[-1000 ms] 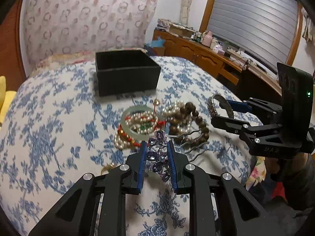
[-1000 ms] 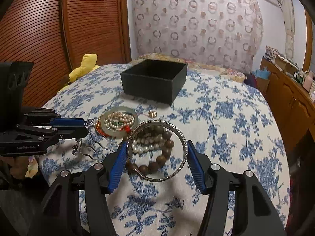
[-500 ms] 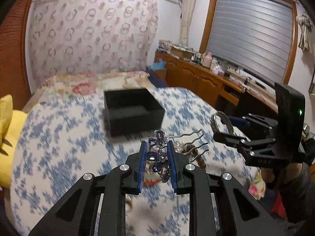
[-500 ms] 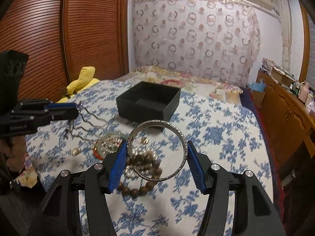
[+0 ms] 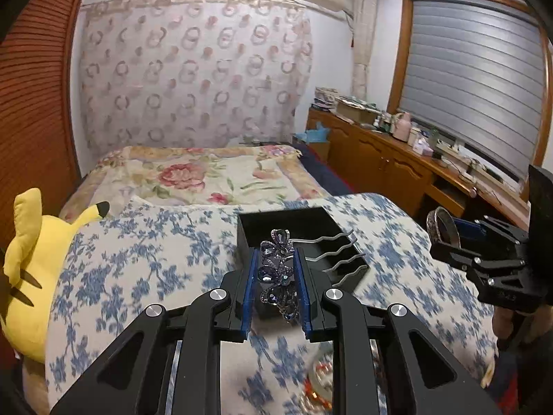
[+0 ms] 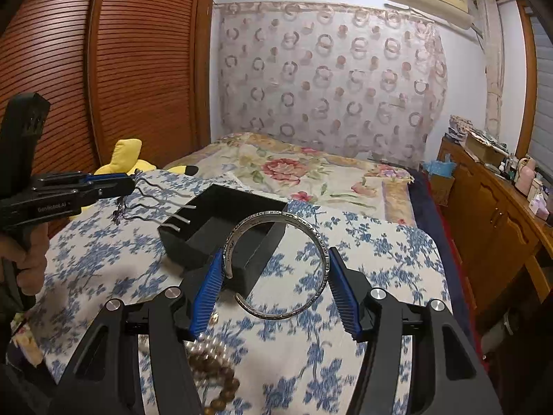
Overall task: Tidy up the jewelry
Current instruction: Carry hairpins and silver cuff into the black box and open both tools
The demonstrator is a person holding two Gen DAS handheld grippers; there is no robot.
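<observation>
A: Blue-flowered bedding (image 6: 363,252) lay under a black box (image 6: 221,231). Where was the jewelry?

B: Aloft near it. One left hand-held gripper (image 5: 276,276) was clamped on a purple hair comb (image 5: 280,269), likely fragile; the right hand-held gripper (image 6: 273,276) pinched a stiff silver bangle (image 6: 276,266) across its rim, likely slippery.

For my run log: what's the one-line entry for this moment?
left hand-held gripper: shut on purple hair comb | right hand-held gripper: shut on silver cuff bangle | black box: open, ahead of both
</observation>
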